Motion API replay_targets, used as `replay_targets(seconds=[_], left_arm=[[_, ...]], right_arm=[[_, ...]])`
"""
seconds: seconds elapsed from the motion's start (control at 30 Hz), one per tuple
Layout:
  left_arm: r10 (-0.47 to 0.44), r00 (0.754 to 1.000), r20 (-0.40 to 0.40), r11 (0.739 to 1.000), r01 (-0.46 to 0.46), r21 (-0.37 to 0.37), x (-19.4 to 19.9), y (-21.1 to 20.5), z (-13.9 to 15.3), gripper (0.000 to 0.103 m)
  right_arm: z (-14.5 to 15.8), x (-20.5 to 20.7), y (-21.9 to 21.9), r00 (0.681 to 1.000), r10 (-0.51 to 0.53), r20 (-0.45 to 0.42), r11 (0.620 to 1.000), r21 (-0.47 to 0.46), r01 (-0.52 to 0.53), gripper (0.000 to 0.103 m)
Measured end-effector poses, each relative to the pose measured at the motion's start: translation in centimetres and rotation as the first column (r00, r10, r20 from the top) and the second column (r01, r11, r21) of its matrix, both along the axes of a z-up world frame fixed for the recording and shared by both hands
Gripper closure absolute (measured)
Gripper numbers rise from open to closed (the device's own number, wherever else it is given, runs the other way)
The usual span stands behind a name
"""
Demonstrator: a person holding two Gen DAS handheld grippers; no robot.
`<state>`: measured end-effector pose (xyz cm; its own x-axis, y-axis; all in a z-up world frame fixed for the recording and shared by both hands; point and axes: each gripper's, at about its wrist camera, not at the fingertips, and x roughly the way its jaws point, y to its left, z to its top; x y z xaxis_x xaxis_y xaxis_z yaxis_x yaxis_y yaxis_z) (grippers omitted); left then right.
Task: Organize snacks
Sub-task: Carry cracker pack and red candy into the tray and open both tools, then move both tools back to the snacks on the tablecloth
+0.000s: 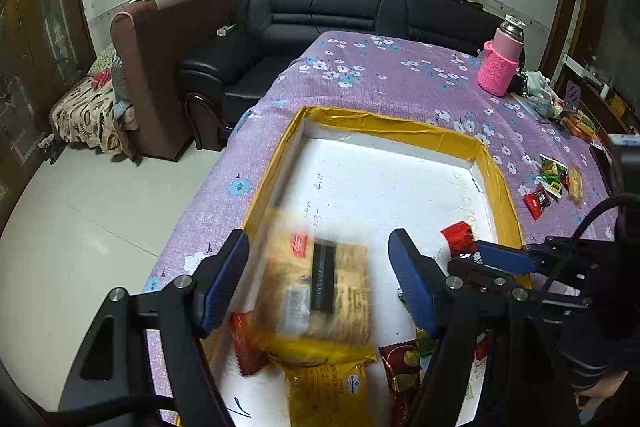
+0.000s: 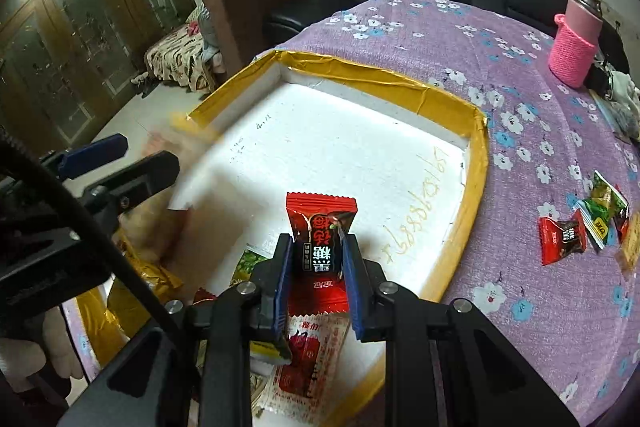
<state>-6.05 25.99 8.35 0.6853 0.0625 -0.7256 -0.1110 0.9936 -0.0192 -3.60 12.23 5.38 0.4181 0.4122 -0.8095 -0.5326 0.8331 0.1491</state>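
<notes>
1. The right gripper (image 2: 316, 259) was clamped on a red candy packet (image 2: 320, 223), its long axis pointing away, above the white tray (image 2: 360, 147).
2. The left gripper (image 1: 320, 279) stood apart; a blurred tan biscuit pack (image 1: 320, 283) was between its fingers.
3. More snacks (image 2: 584, 227) lay on the purple cloth (image 2: 440, 39).

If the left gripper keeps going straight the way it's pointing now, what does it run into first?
Most likely the blurred tan snack packet between the open fingers of the left gripper, which seems to be falling. Past it lies the white floor of the foam tray. Depth is unclear.
</notes>
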Motion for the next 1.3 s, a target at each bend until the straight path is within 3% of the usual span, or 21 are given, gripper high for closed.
replay_targets(seconds=[0.23,0.47,0.87,0.97,1.1,1.3], left_arm=[[-0.008,0.999,0.036,1.000,0.008,0.021,-1.3,-0.8,1.1,0.023],[-0.034,0.995,0.094,0.997,0.028,0.065,-3.5,-3.3,3.2,0.017],[-0.119,0.985,0.125,0.988,0.105,0.113,-5.4,-9.4,5.1,0.014],[-0.173,0.981,0.089,0.985,0.171,0.029,-5.1,-10.7,5.0,0.014],[-0.275,0.960,0.044,0.943,0.279,-0.183,-4.4,-11.8,4.3,0.014],[-0.338,0.941,0.011,0.897,0.326,-0.299,-3.1,-14.4,2.9,0.013]], right_arm=[[0.3,-0.2,-0.5,1.000,-0.014,-0.005,0.999,0.046,0.014,0.078],[2.1,-1.5,-2.0,0.999,-0.027,0.044,0.997,0.073,0.023,0.077],[2.3,-2.3,-10.5,0.988,-0.153,0.032,0.978,0.146,0.147,0.069],[1.9,-2.3,-13.9,0.979,-0.201,0.026,0.968,0.158,0.194,0.066],[1.0,-2.1,-19.9,0.953,-0.303,0.010,0.942,0.156,0.298,0.066],[-0.5,-0.6,-29.5,0.866,-0.498,-0.048,0.850,0.173,0.498,0.065]])
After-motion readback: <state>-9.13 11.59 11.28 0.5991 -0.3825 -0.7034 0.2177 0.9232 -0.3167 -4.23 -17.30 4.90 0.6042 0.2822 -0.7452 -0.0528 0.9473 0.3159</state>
